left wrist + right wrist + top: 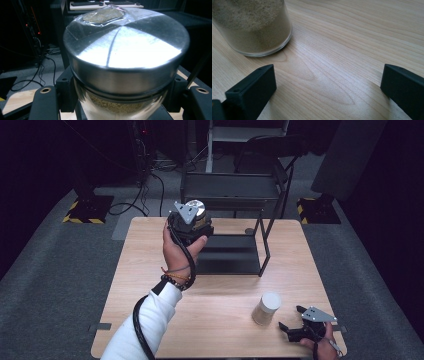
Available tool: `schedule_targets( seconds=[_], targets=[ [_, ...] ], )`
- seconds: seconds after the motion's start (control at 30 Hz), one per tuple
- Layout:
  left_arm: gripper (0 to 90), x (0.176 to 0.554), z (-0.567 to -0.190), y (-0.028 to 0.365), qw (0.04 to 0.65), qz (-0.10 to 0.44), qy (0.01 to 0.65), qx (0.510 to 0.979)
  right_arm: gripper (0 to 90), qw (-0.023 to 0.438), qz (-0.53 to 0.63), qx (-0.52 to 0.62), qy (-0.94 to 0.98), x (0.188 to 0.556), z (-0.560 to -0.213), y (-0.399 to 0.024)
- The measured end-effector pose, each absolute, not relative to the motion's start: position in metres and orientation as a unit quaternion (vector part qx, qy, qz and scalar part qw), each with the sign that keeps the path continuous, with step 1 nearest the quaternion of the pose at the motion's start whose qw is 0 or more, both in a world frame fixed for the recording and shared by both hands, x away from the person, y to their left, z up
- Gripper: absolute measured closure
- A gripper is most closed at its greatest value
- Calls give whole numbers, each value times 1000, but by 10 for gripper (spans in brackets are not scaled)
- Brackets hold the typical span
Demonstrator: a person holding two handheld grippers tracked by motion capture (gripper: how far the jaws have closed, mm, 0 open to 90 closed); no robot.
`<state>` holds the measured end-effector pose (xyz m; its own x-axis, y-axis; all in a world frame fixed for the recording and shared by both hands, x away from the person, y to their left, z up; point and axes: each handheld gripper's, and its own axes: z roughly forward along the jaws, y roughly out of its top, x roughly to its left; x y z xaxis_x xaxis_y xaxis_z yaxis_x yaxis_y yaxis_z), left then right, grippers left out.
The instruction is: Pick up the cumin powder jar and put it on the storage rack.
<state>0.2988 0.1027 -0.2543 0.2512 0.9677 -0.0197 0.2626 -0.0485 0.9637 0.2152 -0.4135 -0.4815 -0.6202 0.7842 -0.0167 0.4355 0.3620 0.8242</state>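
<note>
Left gripper view puts the held jar (125, 75) right up against the lens: a clear glass body filled with a tan powder, capped by a broad brushed-metal lid (125, 47) with a small clear packet (102, 15) of the same-looking powder taped on top. The left gripper (196, 222) is clamped on the glass just under the lid's rim, jaws on either side, and in the high view it holds the jar up in the air near the black wire rack (235, 245) at the back of the wooden table (150, 320).

By my reading this jar is fairly heavy for its size, rigid, smooth and breakable. Glass offers little friction, so a grip just below the lid's overhang looks wise: the rim acts as a stop if it slips. Squeezing the lid alone might loosen it.

A second jar (266, 309), glass with a pale lid and a similar filling, stands on the table near the front right. Just beside it, not touching, the right gripper (292, 320) rests low with its jaws spread wide and nothing between them.
</note>
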Motion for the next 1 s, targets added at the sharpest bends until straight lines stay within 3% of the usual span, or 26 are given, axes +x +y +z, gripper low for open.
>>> schedule_targets(
  seconds=[1.0],
  targets=[
    [306,351,-184,87,476,376,484,630,0,211,415,385,797,215,-481,-413]
  ],
)
